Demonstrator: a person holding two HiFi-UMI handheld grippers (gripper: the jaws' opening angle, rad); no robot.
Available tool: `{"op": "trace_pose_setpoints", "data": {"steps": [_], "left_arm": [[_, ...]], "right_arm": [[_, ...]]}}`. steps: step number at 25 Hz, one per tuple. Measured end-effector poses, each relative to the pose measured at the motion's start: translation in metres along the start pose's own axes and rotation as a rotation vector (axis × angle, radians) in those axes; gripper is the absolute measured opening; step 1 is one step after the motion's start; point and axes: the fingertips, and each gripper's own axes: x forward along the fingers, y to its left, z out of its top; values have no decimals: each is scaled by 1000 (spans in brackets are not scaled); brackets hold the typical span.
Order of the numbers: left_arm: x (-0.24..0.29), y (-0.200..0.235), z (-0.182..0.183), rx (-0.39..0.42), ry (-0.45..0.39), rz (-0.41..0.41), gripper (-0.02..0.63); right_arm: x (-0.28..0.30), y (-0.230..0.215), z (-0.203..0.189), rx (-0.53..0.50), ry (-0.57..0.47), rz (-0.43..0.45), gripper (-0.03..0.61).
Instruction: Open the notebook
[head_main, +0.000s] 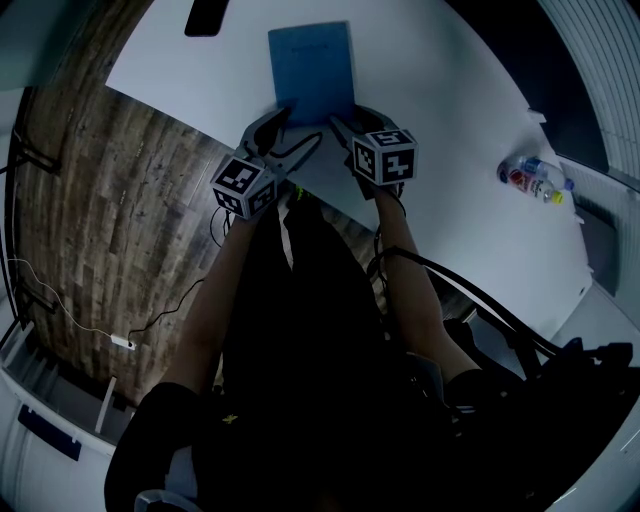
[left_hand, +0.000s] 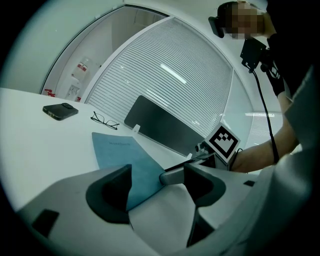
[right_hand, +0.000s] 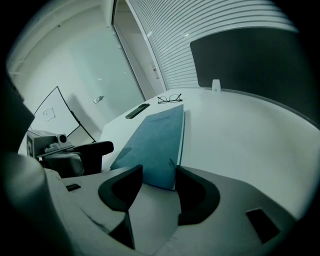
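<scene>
The right gripper (right_hand: 159, 186) has its jaws partly apart. The near right corner of the notebook (right_hand: 152, 140) sits between them, but the jaws do not seem to squeeze it. The left gripper (left_hand: 157, 187) is wide open and holds nothing. Its left jaw is at the near left corner of the book.

The notebook is blue and shut. It lies flat on the white table (right_hand: 245, 145), right in front of both grippers. White pages (right_hand: 183, 134) show along its right side, so that side likely opens and the back of the book is on the left.

The step now looks like catching the cover. To do it well, the right gripper should slip one jaw under the cover only, not under the whole book, and pinch softly. Then it should lift slowly and swing the cover over to the left. The left gripper can press the book down so it does not slide, but it should keep out of the cover's way. The glasses (right_hand: 169, 98) and phone (right_hand: 137, 111) lie well past the book, so they should not get bumped.
</scene>
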Motion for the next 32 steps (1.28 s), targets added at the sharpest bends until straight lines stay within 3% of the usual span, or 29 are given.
{"op": "trace_pose_setpoints", "data": {"steps": [8,16,32], "left_arm": [[3,-2,0,-7,-16,-3,311],[3,-1,0,1,-20,-1,311],[-3,6,2,-6,-34,11,311]], "right_arm": [[0,-7,-3,-6,18,-25,170],[-7,-10,5,24,-13,-30,69],[-10,-12,8,47,-39,-31,39]]}}
